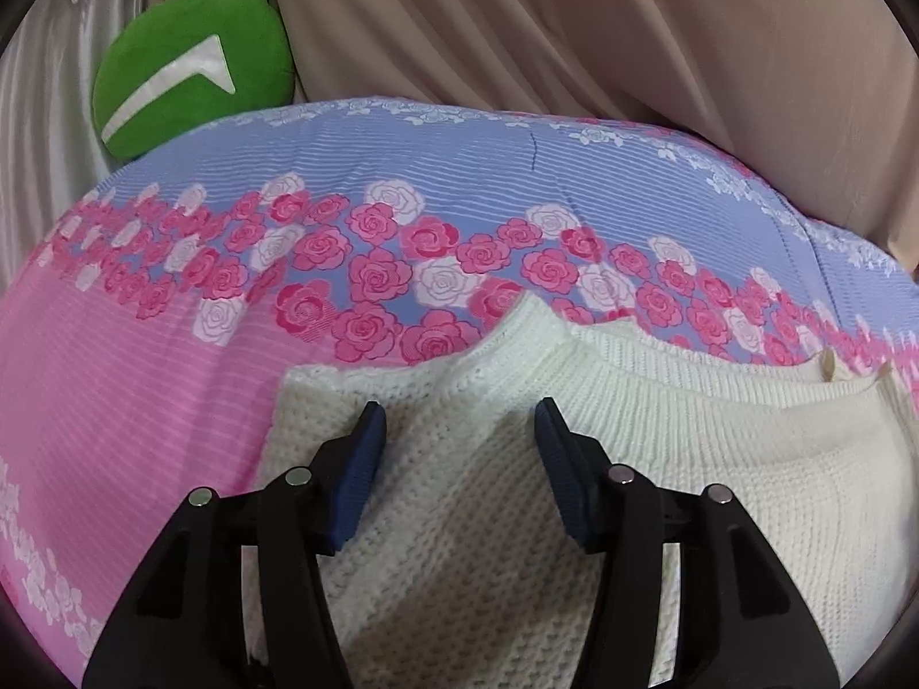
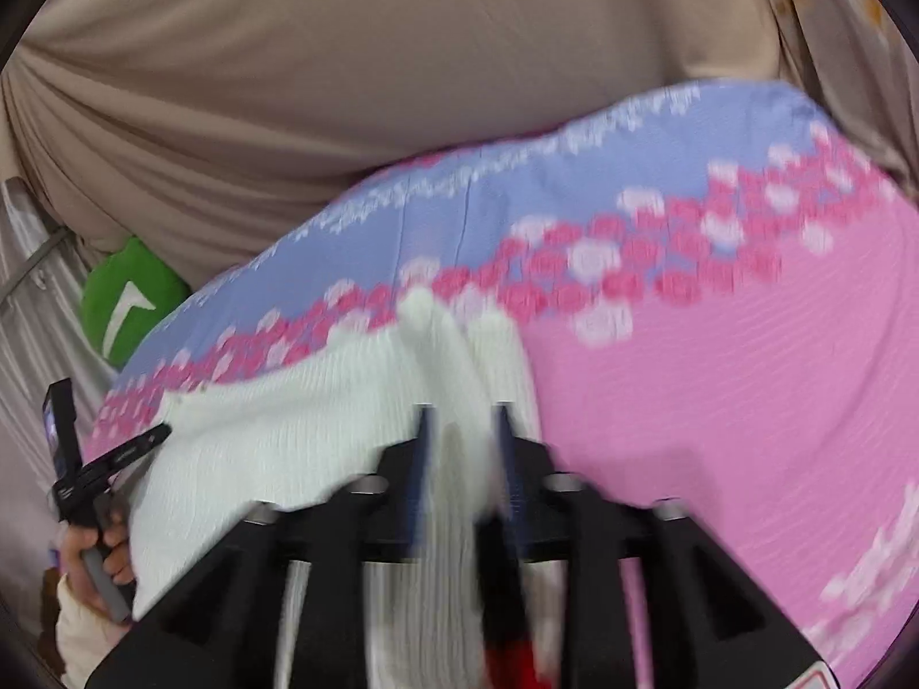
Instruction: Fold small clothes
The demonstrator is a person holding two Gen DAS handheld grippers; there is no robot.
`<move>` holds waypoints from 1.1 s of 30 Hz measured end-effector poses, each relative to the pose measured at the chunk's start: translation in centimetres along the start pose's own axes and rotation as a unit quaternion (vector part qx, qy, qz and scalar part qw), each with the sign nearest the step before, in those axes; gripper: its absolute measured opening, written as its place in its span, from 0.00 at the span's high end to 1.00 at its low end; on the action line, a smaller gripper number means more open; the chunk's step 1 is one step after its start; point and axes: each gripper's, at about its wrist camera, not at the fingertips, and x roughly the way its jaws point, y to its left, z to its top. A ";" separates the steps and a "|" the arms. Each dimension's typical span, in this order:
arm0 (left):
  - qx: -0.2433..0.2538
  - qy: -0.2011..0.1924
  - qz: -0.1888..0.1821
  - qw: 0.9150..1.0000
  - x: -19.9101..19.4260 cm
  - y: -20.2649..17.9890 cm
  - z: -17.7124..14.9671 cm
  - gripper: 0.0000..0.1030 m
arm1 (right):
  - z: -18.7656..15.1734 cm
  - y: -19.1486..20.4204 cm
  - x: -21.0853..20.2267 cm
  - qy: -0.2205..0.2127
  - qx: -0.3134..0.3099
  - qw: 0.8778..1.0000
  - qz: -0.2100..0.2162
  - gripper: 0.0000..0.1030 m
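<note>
My left hand-held gripper [image 1: 459, 430] hangs w/ jaws apart over the white knit garment [image 1: 517, 488], pads clear of it, so nothing's held. The right hand-held gripper [image 2: 462, 430] is blurred; a knit ridge stands between its pads, prob. not pinched, but I can't tell for sure. The garment lies flat on the floral bed cover [image 1: 143, 344], already doubled over I think, so a fold edge sits within reach. Green cushion [image 1: 189, 63] sits well off at the bed's far edge.
</note>
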 end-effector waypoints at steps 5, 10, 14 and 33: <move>-0.010 0.002 0.008 1.000 0.3 0.5 0.2 0.71 | 2.5 2.8 6.2 0.069 -0.030 0.997 0.003 0.96; -0.042 -0.002 -0.013 0.999 0.5 2.0 0.2 0.79 | 1.9 -0.1 6.4 0.043 0.004 0.998 -0.043 0.97; -0.036 -0.003 -0.001 0.999 0.6 1.6 0.3 0.76 | 2.0 -1.0 6.7 0.055 0.013 0.998 -0.031 0.97; -0.129 -0.025 -0.030 0.991 -9.9 7.7 -10.8 0.41 | -9.1 18.0 2.1 0.061 -0.167 0.980 0.087 0.82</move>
